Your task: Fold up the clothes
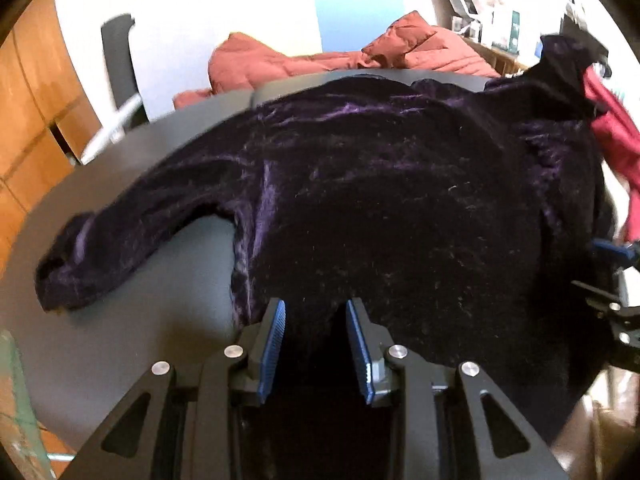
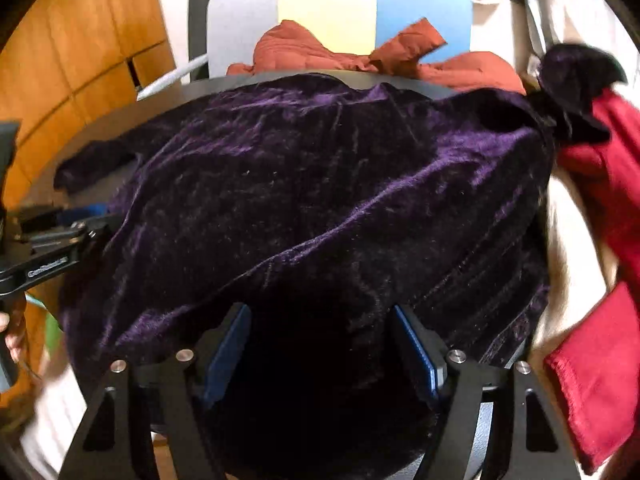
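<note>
A dark purple velvet top (image 1: 380, 200) lies spread over the round grey table (image 1: 120, 340), one sleeve (image 1: 100, 252) stretched to the left. My left gripper (image 1: 316, 308) is open with the top's near hem between its blue pads (image 1: 276, 340). In the right wrist view the same top (image 2: 320, 200) fills the middle. My right gripper (image 2: 320, 320) is open wide, its pads (image 2: 228, 352) on either side of the near hem. The left gripper's body (image 2: 48, 236) shows at the left edge there.
A rust-red quilted jacket (image 1: 320, 60) lies at the table's far edge, before a blue and yellow chair (image 2: 360, 12). A crimson garment (image 2: 600, 280) hangs at the right. Wooden cabinets (image 1: 32, 120) stand to the left. The table (image 2: 100, 120) edge curves close on both sides.
</note>
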A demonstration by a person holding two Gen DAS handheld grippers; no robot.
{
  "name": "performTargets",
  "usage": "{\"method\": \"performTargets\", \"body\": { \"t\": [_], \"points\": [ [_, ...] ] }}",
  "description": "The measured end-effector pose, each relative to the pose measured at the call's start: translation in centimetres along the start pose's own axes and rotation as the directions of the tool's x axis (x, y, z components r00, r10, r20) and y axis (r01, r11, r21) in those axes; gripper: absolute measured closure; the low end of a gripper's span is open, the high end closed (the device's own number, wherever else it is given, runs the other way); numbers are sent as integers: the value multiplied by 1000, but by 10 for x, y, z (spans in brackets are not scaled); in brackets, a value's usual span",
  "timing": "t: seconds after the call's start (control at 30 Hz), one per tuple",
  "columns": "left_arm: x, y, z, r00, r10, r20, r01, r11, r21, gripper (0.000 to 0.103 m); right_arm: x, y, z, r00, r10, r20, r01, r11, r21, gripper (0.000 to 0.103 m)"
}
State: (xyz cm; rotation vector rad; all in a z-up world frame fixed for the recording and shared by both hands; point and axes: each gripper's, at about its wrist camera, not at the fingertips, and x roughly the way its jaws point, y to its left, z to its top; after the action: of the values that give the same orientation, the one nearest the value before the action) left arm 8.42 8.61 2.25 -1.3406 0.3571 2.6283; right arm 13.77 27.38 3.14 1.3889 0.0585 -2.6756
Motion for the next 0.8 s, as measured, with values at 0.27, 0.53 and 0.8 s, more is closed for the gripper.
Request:
{"method": "performTargets", "body": {
  "t": [0.27,0.53,0.8],
  "points": [
    [18,46,3,992,117,-38,-118,992,-38,65,13,16,23,1000,26,-1,-26,999,-28,27],
    [34,86,24,986,162,-38,-164,986,-43,51,37,42,50,997,78,-10,-79,994,-72,27],
    [72,124,63,960,275,-48,-275,961,-4,51,60,56,74,995,104,-12,-104,991,-83,25]
  ]
}}
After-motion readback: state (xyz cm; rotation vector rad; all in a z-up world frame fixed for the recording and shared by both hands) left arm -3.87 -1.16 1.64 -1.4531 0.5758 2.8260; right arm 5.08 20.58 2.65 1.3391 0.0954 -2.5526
